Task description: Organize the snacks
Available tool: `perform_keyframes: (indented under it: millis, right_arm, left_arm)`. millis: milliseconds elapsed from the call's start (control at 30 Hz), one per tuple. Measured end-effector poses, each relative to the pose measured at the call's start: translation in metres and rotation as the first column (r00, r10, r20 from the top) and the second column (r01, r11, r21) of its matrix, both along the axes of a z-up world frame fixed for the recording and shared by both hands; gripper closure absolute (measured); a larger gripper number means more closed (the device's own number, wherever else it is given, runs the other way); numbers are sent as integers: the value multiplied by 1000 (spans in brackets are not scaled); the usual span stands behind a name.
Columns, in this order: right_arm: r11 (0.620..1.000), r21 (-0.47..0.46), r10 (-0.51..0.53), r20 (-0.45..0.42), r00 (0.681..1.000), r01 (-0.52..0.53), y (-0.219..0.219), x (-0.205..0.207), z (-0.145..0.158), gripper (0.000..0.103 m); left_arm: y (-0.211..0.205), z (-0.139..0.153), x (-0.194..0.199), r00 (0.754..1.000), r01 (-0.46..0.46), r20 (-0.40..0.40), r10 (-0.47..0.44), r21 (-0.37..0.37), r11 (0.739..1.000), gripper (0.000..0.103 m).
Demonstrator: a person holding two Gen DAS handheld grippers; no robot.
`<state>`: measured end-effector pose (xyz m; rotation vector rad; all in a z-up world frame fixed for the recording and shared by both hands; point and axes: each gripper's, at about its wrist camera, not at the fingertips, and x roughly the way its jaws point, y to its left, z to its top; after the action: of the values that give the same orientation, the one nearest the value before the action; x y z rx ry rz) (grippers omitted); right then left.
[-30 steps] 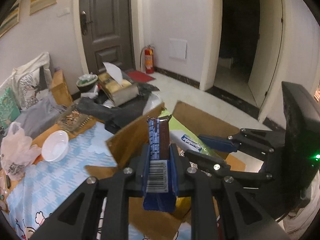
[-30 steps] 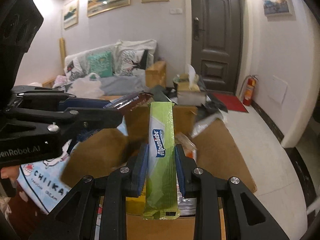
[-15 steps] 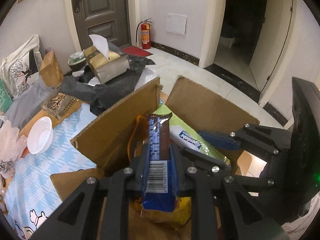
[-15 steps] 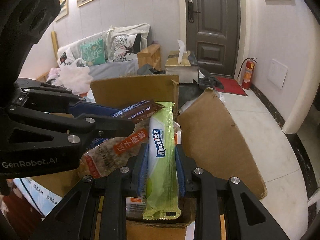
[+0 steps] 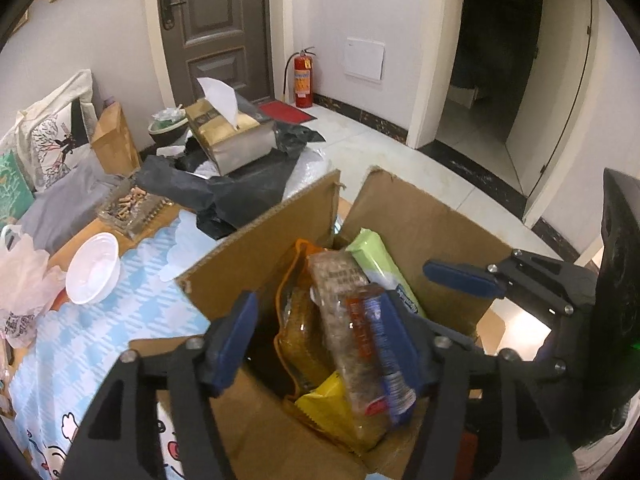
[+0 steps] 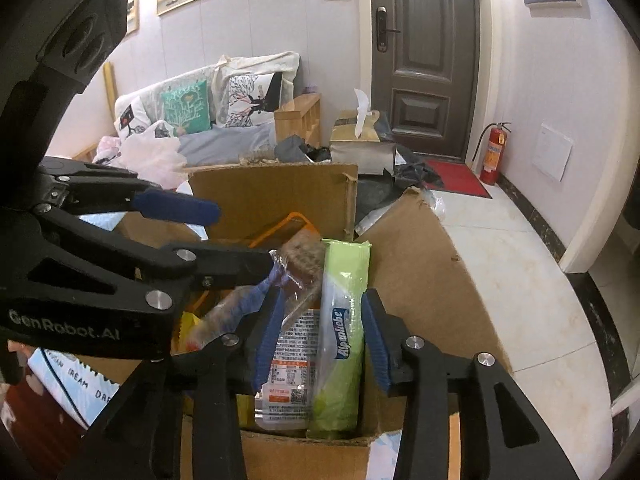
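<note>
1. Brown corrugated cardboard box (image 5: 256, 248), flaps open, fills the lower centre of both views; it stands on a blue-and-white checked tablecloth (image 5: 120, 304) and is packed with upright snack packets.
2. The left gripper (image 5: 320, 332) has its blue-padded fingers spread wide and grips nothing; a clear-wrapped dark snack bar (image 5: 360, 344) leans against its right pad, inside the box.
3. The right gripper (image 6: 320, 332) is parted too, its pads standing either side of a pale green Alpenliebe candy packet (image 6: 340, 328) without visibly pinching it; the packet rests in the box beside a white-labelled packet (image 6: 292, 356).
4. Judged from this, the step in hand is the release: both snacks appear delivered.
5. The next move likely calls for lifting both grippers straight up, clear of the flaps, so neither pad drags a packet out.
</note>
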<state>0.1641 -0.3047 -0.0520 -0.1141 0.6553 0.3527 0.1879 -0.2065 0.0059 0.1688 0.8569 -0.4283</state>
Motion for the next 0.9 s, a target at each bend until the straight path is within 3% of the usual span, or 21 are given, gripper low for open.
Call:
perform_keyframes:
  millis: [167,233,300,433,567,667,800,900]
  right_arm:
    - [1000,-13,-2,1,1000,2,2,-7,3,66]
    - [1000,-7,-1,7,1000,1,2,-11,6,61]
    - [1000,6,0,20,1000,0,2,-16,10,47]
    - [1000,15,21,70,997,-22,9,-31,22,41]
    - [998,34,46,157,986,-52,19,-53,39,25]
    - [994,62,79,223,972,-95,30,-68,49,15]
    - [989,81,92,335,938,-126,50,-93,60,0]
    - [986,87,101,392,914,-146,64,-106,65,0]
  left_arm:
    - [14,16,-19,997,-25,69,27,-24,999,19]
    - [23,23,-32,994,-34,105,38,-43,998,15]
    - [33,32,-45,988,-46,142,54,-63,997,11]
    - [54,49,-76,967,-80,235,100,-93,992,2]
    - [81,65,-115,918,-149,349,188,-135,980,1]
    - [103,69,-142,864,-249,413,286,-142,958,1]
    - [134,62,-165,820,-339,428,379,-169,925,1]
    - [158,50,-177,806,-392,395,441,-203,897,1]
